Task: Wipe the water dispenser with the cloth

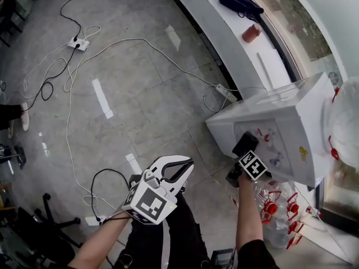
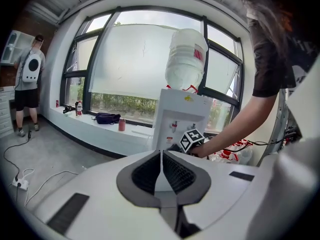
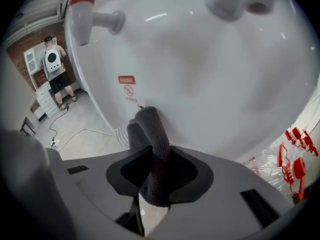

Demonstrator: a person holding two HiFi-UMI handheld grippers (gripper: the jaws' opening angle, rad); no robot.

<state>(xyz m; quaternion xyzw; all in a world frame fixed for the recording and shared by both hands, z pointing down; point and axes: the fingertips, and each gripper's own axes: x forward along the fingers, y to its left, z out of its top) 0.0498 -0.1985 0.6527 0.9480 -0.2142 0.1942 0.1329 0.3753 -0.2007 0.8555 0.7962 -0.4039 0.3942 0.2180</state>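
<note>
Two grippers: right gripper (image 3: 157, 159) pinches dark cloth (image 3: 149, 129) onto water dispenser (image 3: 210, 84) front, taps (image 3: 85, 16) cropped at top; left gripper (image 2: 161, 160) jaws together, empty.

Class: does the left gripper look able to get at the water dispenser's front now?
Probably yes: nothing stands between the left gripper and the water dispenser, though the right gripper holds the cloth at its front.

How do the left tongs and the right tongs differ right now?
The right tongs are shut on the dark cloth, while the left tongs are shut on nothing. The right tongs press the cloth against the front of the water dispenser below its taps; the left tongs are held well away from it. Both have their jaws together.
</note>
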